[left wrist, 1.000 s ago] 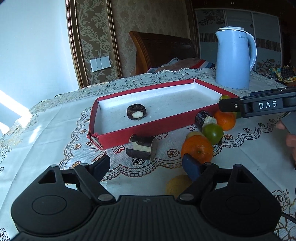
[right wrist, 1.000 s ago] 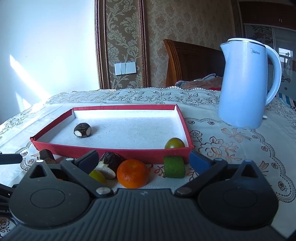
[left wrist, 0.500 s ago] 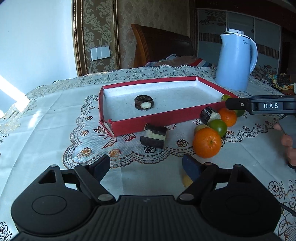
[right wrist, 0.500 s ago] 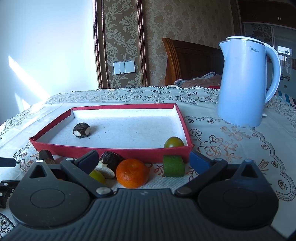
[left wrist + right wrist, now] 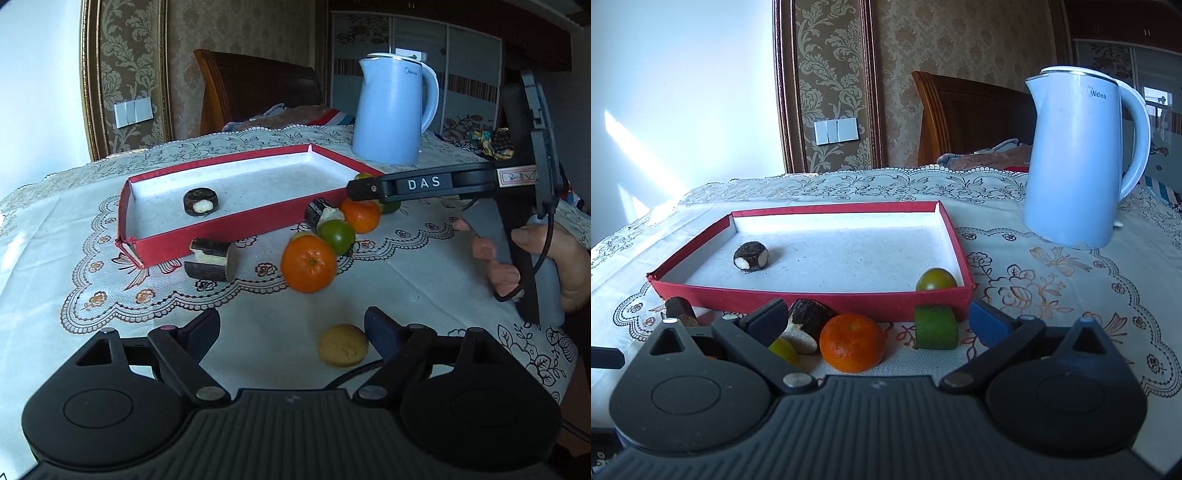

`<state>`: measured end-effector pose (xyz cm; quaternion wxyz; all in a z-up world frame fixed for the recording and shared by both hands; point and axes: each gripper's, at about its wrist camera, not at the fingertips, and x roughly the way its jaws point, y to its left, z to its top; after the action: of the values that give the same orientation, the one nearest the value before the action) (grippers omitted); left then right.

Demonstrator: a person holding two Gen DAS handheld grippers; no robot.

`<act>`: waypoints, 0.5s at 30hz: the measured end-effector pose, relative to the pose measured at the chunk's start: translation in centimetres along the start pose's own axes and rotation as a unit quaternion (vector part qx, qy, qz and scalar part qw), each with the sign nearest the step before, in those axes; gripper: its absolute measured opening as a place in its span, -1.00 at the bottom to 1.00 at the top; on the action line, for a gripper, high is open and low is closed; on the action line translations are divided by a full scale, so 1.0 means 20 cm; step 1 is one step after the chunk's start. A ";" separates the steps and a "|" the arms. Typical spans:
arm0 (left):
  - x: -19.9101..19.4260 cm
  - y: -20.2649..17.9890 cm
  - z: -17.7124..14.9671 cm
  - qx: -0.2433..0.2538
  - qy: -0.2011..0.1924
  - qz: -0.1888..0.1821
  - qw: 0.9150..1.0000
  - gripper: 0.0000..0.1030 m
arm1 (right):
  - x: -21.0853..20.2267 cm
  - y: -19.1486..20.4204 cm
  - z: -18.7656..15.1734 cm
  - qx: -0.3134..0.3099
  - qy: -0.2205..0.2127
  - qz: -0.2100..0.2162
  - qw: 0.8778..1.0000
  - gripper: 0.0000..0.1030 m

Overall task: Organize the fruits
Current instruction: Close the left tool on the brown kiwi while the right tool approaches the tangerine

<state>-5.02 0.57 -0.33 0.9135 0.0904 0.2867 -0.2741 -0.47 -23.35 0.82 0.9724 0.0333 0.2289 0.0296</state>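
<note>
on the lace tablecloth [image 5: 110,295], the left gripper [image 5: 291,328] hovers low with its jaws spread wide and nothing between them. a small yellow fruit [image 5: 343,345] lies on the cloth just beside its right finger [image 5: 380,328]; whether the two touch cannot be told. ahead of it sits a big orange [image 5: 309,263], and behind that a green fruit [image 5: 337,235], a second orange [image 5: 361,215] and a dark cut piece with white flesh [image 5: 320,211], all bunched close together outside the red tray [image 5: 240,225]. another dark cut piece [image 5: 212,259] rests against the tray's near wall, and one dark round slice [image 5: 200,201] lies inside the tray near its left end.

from the right wrist view, the right gripper [image 5: 879,321] is also wide open and holds nothing. it hangs over the fruit cluster in front of the tray [image 5: 812,295]: the orange [image 5: 852,342] sits between its fingers, untouched, with a green wedge [image 5: 936,326] close to the right finger [image 5: 988,325] and a dark piece with white flesh [image 5: 807,321] and a yellowish fruit [image 5: 783,349] by the left finger [image 5: 768,321]. a green-yellow round fruit [image 5: 936,279] sits inside the tray's near right corner. a pale blue kettle [image 5: 1078,158] stands well off to the right on the cloth [image 5: 1034,280].
</note>
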 end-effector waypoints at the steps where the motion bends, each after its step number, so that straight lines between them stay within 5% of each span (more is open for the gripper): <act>1: 0.00 -0.02 -0.01 0.008 0.005 -0.001 1.000 0.66 | 0.00 0.00 0.00 0.000 0.000 0.000 1.000 1.00; 5: 0.02 -0.09 -0.02 0.029 0.021 0.004 0.999 0.66 | 0.00 0.00 0.00 -0.002 -0.002 0.001 1.000 1.00; 10: 0.06 -0.07 0.02 -0.009 0.054 -0.005 0.998 0.65 | 0.00 0.00 0.00 0.000 -0.002 0.000 1.000 1.00; 15: -0.01 -0.07 -0.03 -0.009 0.039 0.008 0.999 0.31 | 0.00 -0.01 0.00 0.002 0.000 0.000 1.000 1.00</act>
<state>-6.22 -0.35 -0.77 0.9045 0.0952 0.3237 -0.2607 -0.44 -23.45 0.83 0.9723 0.0356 0.2291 0.0294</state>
